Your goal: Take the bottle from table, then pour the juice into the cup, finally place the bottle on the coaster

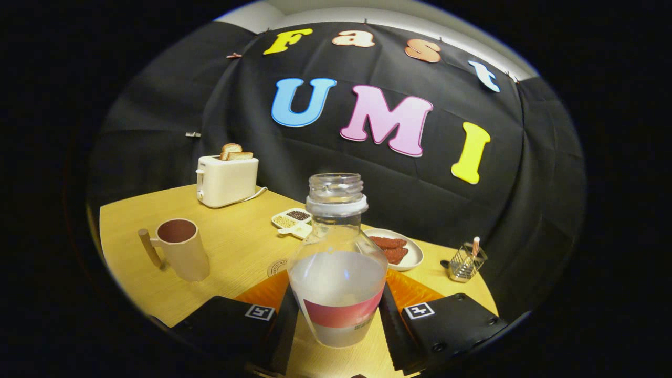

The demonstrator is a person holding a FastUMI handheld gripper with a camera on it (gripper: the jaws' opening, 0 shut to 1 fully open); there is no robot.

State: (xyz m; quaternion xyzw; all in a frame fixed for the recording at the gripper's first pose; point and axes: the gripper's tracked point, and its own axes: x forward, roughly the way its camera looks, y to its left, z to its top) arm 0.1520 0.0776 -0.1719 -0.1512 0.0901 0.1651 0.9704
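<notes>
A clear bottle [337,262] with no cap and a red label band stands upright between my fingers, about half full of pale, milky juice. My gripper [338,315] is shut on its lower body, one finger [283,320] pressing the left side and the other the right. A beige cup [181,251] with a wooden handle stands on the wooden table [236,241], ahead and to the left of the bottle. A round, pale coaster [276,268] lies just beyond the left finger, partly hidden behind the bottle.
A white toaster [227,179] holding toast stands at the far left back. Behind the bottle sit a divided dish of seeds [293,217] and a plate of reddish slices [395,250]. A wire holder [466,261] stands at the right by the table's edge.
</notes>
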